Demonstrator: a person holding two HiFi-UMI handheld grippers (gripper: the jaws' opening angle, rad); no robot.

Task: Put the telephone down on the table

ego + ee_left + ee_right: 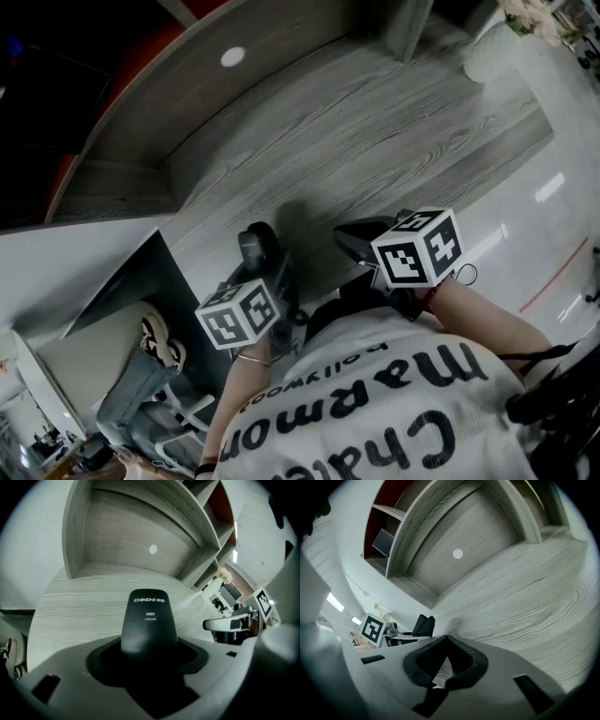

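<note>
The telephone is a black handset with white print on its upper end, standing upright between the jaws of my left gripper, which is shut on it. In the head view the handset rises above the left gripper's marker cube, over the near edge of the grey wood-grain table. My right gripper hovers beside it to the right. Its dark pads meet at the tips in the right gripper view, with nothing between them. From there the handset shows at the left.
A wood-grain hutch with a white round dot on its back panel closes off the table's far side, with shelves at one end. A glossy white surface lies to the right. A chair with jeans sits lower left.
</note>
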